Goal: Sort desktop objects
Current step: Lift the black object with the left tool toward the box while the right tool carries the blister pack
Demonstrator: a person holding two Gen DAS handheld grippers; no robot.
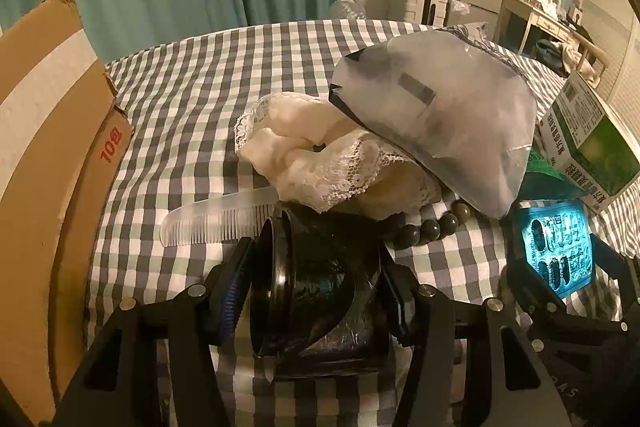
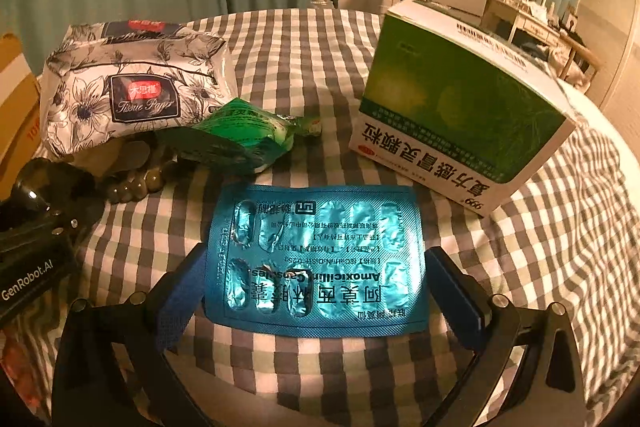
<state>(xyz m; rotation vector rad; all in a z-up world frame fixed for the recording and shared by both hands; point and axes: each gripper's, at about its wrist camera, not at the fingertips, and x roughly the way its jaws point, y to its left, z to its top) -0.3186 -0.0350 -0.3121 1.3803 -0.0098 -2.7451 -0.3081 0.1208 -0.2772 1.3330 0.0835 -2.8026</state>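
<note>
Holding a black jar (image 1: 316,291) sideways between its fingers, the left hand-held gripper (image 1: 316,291) is closed on it, probably to carry it to its group. Just beyond lie a comb (image 1: 216,223), lace cloth (image 1: 320,163) and beads (image 1: 430,229). The right hand-held gripper (image 2: 316,283) is wide, with a blue pill sheet (image 2: 316,263) flat between its fingers; whether they touch it I cannot tell. Ahead right stands a green medicine box (image 2: 460,107).

The left gripper (image 1: 316,291) is low over the checked bedspread (image 1: 192,99), near its front edge, with both fingers pressed against the sides of a black jar (image 1: 312,291) held between them. The right gripper (image 2: 316,287) is beside it, its jaws spread wide either side of a teal blister pack (image 2: 316,259), the left finger touching the pack's edge and the right finger just clear.
</note>
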